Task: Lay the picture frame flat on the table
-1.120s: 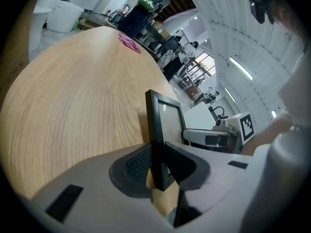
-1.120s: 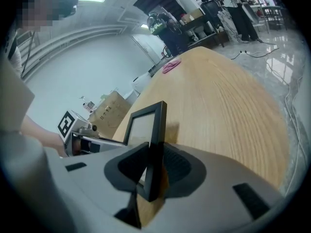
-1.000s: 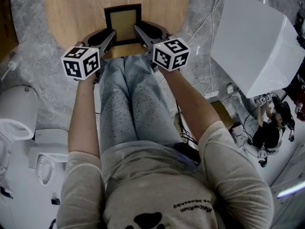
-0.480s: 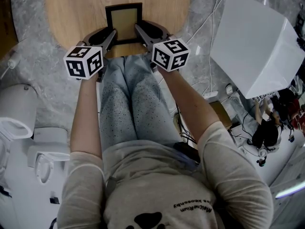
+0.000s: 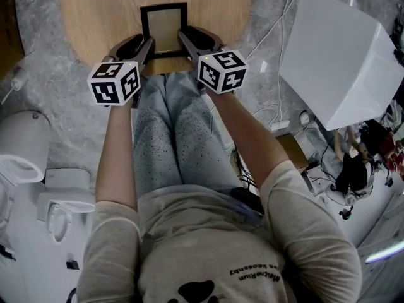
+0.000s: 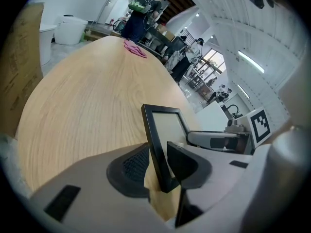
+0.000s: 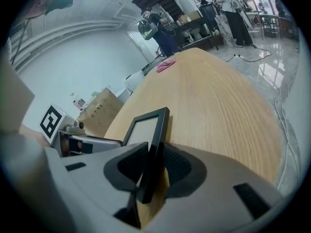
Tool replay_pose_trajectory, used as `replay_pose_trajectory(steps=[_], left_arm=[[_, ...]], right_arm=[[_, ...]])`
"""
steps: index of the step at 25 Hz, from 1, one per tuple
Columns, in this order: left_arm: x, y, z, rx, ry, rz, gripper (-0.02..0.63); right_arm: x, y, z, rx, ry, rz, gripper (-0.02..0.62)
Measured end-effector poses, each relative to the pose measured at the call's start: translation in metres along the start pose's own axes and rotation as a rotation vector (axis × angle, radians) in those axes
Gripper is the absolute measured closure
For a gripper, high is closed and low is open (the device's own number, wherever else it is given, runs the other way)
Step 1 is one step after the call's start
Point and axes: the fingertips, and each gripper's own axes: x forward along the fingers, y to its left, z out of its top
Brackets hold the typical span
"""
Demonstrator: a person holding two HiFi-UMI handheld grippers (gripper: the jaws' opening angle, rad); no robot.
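A black picture frame with a pale centre sits near the front edge of the round wooden table, leaning back at an angle. My left gripper has the frame's left edge between its jaws. Those jaws are opening, and a gap shows beside the left pad. My right gripper is shut on the frame's right edge, with both pads against the black bar. In the left gripper view the right gripper reaches in from the other side.
A large white box stands on the floor to the right, with cables beside it. White equipment sits at the left. A pink thing lies at the table's far end. A cardboard box stands beside the table.
The left gripper's marker cube has shifted a little to the right and the right one slightly left. The frame sits a touch farther from the table's front edge.
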Motion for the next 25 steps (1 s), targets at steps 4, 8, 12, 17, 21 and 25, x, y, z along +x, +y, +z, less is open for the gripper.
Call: replay_pose_trajectory(steps=[4,8,12,17,21,25], left_arm=[[-0.004,0.0,0.003,0.002,-0.015,0.017,0.482],[-0.005,-0.002,0.005,-0.002,-0.026,0.022,0.482],[-0.007,-0.008,0.006,-0.002,-0.036,0.014,0.482],[-0.012,-0.016,0.01,0.014,-0.048,0.017,0.483],[-0.023,-0.027,0.021,0.04,-0.077,0.035,0.505],[-0.037,-0.041,0.037,0.063,-0.12,0.057,0.542]], right_arm=[[0.0,-0.003,-0.004,-0.033,0.025,-0.038,0.496],[0.001,-0.005,-0.004,-0.084,0.057,-0.085,0.494],[-0.002,-0.007,-0.002,-0.106,0.061,-0.131,0.483],[-0.015,-0.003,0.01,-0.151,0.039,-0.177,0.477],[-0.034,0.004,0.026,-0.154,-0.002,-0.207,0.506],[-0.056,0.016,0.049,-0.162,-0.042,-0.218,0.554]])
